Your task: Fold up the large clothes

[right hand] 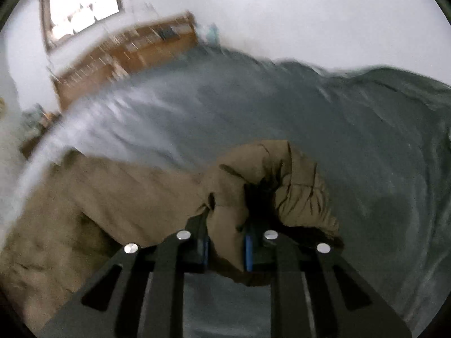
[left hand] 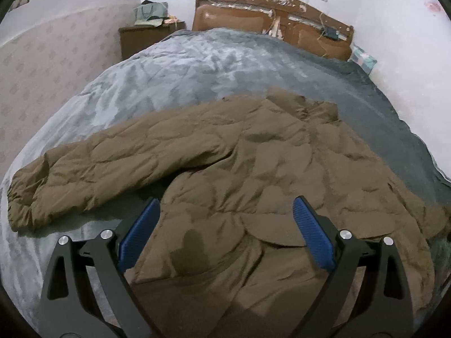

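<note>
A brown quilted jacket (left hand: 253, 174) lies spread on a bed covered by a grey blanket (left hand: 197, 70). One sleeve (left hand: 84, 174) stretches out to the left, its cuff near the bed's left edge. My left gripper (left hand: 227, 208) is open, its blue pads (left hand: 313, 233) hovering above the jacket's lower body, holding nothing. My right gripper (right hand: 227, 242) is shut on the cuff end of the jacket's other sleeve (right hand: 267, 186), lifted off the blanket (right hand: 366, 155). The right wrist view is blurred by motion.
A wooden headboard (left hand: 270, 19) stands at the far end of the bed. A dark nightstand (left hand: 143, 36) with a bag on it stands at the back left. White walls surround the bed; a window (right hand: 81, 5) shows in the right wrist view.
</note>
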Action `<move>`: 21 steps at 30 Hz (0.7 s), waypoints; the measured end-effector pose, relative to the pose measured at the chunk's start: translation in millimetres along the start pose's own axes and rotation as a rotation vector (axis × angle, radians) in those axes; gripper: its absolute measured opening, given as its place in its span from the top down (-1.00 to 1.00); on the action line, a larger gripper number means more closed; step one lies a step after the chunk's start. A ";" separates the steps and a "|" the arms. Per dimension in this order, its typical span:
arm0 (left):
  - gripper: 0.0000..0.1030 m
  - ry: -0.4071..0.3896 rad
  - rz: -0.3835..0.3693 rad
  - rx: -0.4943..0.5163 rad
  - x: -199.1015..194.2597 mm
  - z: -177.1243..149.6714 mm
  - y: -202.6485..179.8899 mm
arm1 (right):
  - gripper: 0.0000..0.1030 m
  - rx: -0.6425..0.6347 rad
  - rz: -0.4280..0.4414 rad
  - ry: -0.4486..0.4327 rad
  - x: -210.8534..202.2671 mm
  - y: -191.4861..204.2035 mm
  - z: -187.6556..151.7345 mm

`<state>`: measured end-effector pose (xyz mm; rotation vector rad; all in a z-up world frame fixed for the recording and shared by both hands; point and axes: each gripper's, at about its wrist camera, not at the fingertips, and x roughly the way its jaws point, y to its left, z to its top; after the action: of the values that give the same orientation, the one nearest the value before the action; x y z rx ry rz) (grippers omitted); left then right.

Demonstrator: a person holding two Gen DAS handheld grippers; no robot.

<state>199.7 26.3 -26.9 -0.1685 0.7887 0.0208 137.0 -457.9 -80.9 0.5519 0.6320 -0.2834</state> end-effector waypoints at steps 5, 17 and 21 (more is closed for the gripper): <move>-0.83 -0.006 -0.005 -0.007 -1.7 1.3 0.2 | 0.66 -0.029 0.242 -0.073 -20.0 79.7 31.6; -0.83 -0.016 0.007 -0.043 17.1 25.0 15.7 | 0.63 -0.307 0.484 0.130 38.9 313.2 -23.3; -0.83 -0.020 -0.028 -0.053 32.5 44.9 8.7 | -0.28 -0.310 0.549 0.212 48.9 346.8 -62.9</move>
<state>253.6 40.6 -20.1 -0.2295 0.7661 0.0176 287.3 -142.1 -15.4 0.4376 0.6868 0.3897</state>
